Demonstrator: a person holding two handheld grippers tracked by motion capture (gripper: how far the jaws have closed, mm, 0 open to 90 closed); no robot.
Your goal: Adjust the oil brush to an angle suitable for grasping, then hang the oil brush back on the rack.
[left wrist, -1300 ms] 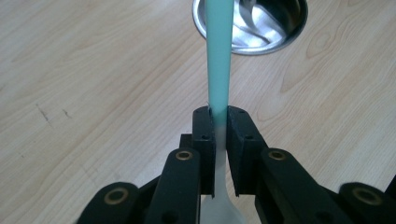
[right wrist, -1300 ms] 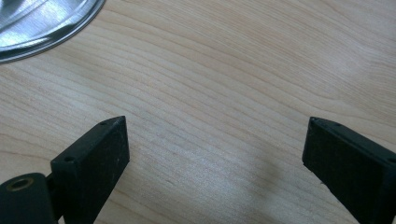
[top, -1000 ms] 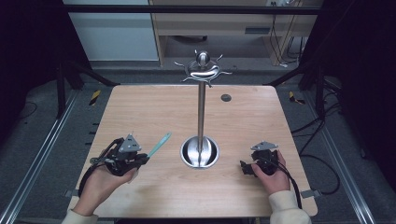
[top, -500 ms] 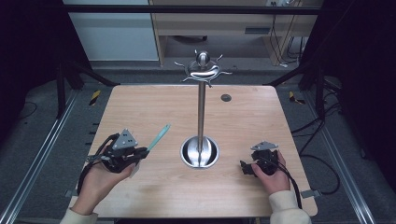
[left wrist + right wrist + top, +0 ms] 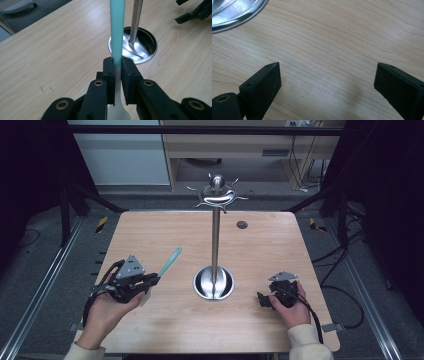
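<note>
**Teal utensil clamped by the left gripper**

A slim teal-and-white utensil (image 5: 117,32) is gripped in the left gripper (image 5: 117,75), jaws clenched where teal meets white, its handle pointing toward 1 o'clock above the table (image 5: 165,232). It is judged light, stiff and smooth, so a slip is possible; a hold near mid-length seems best. The right gripper (image 5: 325,82) is spread wide, empty, at 3 o'clock of the steel stand (image 5: 215,240)
</note>
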